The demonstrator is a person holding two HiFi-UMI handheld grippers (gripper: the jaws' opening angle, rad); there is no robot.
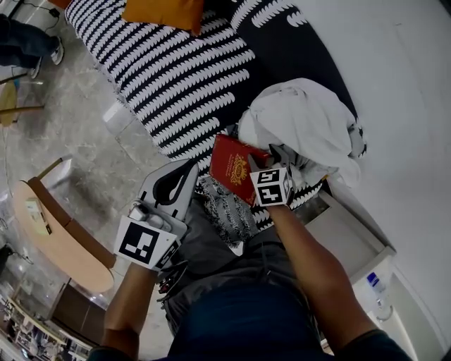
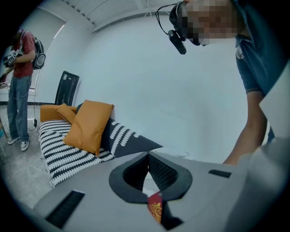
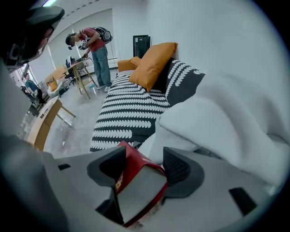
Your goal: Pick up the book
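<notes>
Left tongs (image 1: 189, 168), pressed together and empty, point toward the book. Right tongs (image 3: 141, 155) clamp the red book (image 3: 136, 181) at the striped cover's (image 1: 176, 77) edge, its length along them, page edge nearest. Beyond lie a white cloth (image 1: 303, 120) and an orange cushion (image 1: 162, 13).
</notes>
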